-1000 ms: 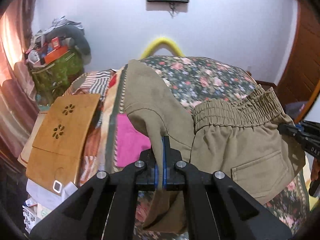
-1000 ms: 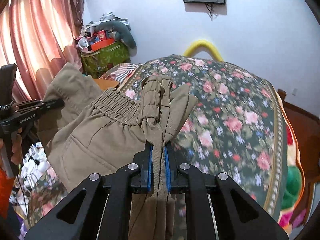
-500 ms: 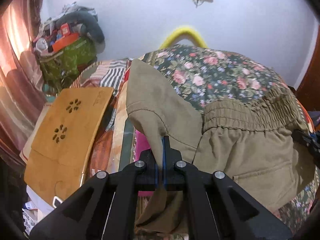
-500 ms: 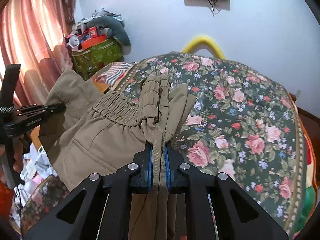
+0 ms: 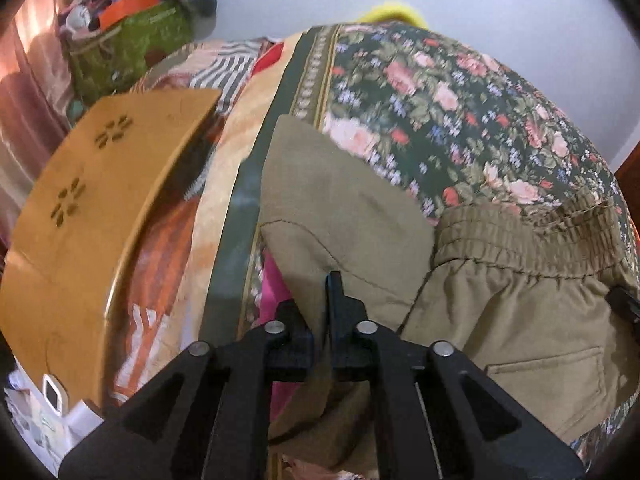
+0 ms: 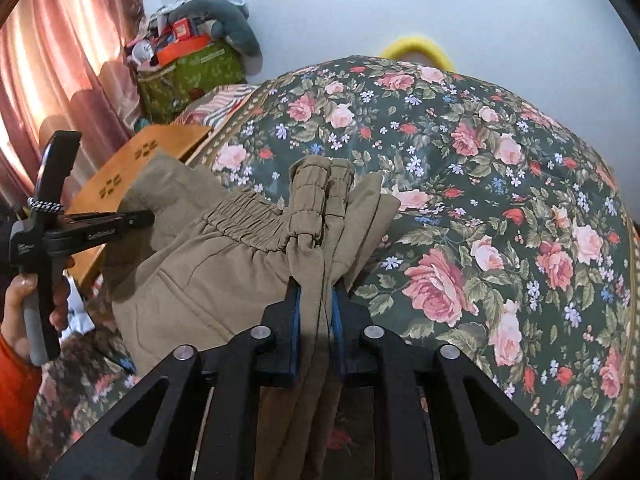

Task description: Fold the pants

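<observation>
Closest to the camera, the right gripper point(image 6: 315, 300) is pinched down on a thick bunch of the khaki pants point(image 6: 208, 276), with several layers of cloth running between the blue pads and hanging out below the fingers. The left gripper point(image 5: 323, 312) is clamped too, jaws nearly together on a thinner fold of the same pants near a stitched seam, so both tongs are holding fabric, not empty.

The pants are stretched between the two grips, draped over the near edge of the bed, with a back pocket point(image 5: 548, 384) facing up and the rest sagging down out of sight.

Handling-wise I'd say this is light, floppy woven cotton: no stiffness, it droops wherever it isn't held, and it won't slip much in rubbery pads. The elastic waistband point(image 5: 528, 240) is the bulkiest bit and probably the best place to grab, since the gathers give the fingers something to bite. A single layer could easily pull free or let the layers shear apart.

Beyond that is the floral bedspread point(image 6: 460, 168), a wooden lap tray point(image 5: 92, 208) off the left side, and a green bag point(image 6: 188, 76) of clutter by the far wall.
</observation>
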`<control>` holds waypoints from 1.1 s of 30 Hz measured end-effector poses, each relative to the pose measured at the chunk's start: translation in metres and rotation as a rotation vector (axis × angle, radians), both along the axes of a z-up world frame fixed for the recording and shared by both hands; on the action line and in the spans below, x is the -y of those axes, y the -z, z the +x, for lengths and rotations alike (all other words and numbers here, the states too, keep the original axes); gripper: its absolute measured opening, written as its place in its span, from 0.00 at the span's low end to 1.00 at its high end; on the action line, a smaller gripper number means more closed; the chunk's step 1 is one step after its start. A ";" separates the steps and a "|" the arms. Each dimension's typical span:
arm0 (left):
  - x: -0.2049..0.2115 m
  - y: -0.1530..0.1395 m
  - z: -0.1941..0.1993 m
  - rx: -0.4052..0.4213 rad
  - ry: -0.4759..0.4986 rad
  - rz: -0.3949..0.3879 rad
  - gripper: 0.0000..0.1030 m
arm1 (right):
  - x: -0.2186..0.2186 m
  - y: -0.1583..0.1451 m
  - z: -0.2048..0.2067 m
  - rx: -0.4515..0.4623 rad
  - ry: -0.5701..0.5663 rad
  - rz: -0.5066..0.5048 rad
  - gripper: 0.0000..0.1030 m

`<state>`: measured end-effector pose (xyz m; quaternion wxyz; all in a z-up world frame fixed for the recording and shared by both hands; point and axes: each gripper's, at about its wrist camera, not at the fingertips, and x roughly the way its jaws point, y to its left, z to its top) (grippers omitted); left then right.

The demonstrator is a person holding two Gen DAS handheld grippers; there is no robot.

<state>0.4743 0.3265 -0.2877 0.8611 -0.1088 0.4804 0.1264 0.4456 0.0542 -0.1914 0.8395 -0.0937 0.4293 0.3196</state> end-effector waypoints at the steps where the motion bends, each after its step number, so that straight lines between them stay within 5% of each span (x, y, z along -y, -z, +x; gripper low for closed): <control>1: 0.000 0.003 -0.002 -0.007 -0.005 0.006 0.14 | 0.001 -0.001 -0.001 -0.002 -0.006 -0.005 0.21; 9: 0.007 0.002 -0.035 -0.049 0.028 0.034 0.23 | 0.029 -0.010 -0.022 -0.026 0.002 0.019 0.32; 14: 0.021 -0.024 -0.074 -0.021 0.068 0.062 0.32 | 0.046 -0.030 -0.051 0.001 -0.010 0.048 0.32; 22: 0.066 -0.113 -0.151 0.119 0.110 0.123 0.32 | 0.067 -0.101 -0.120 0.184 -0.056 0.117 0.32; 33: 0.156 -0.259 -0.291 0.485 0.179 0.227 0.32 | 0.105 -0.205 -0.241 0.424 -0.102 0.314 0.32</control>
